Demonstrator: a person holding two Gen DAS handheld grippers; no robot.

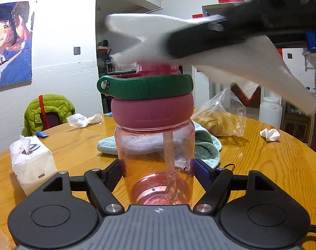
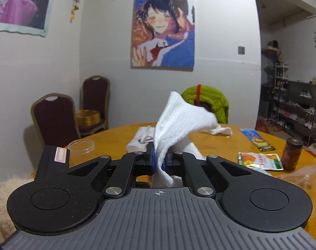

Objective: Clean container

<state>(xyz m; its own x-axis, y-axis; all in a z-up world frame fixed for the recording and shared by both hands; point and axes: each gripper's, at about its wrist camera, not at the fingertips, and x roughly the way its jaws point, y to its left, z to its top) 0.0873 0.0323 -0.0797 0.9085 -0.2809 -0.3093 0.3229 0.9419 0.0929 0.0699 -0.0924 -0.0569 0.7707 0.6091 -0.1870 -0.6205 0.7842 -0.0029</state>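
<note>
upright on the round wooden bench [image 1: 272,166], the pink bottle [image 1: 155,156] with its pink lid [image 1: 151,112] and green carry strap [image 1: 145,86] sits between the jaws of the left gripper [image 1: 156,173], which are closed against its clear lower body. right gripper [image 2: 158,159] has its jaws clamped on a white paper towel [image 2: 174,123]; in the left wrist view that towel [image 1: 241,62] is blurred, hovering just above the bottle's top. behind the bottle lies a teal cloth [image 1: 207,145], with a plastic bag [image 1: 220,114] beyond it. a tissue pack [image 1: 30,162] stands to the left, and crumpled tissues [image 1: 270,134] lie near the far edge.
</note>
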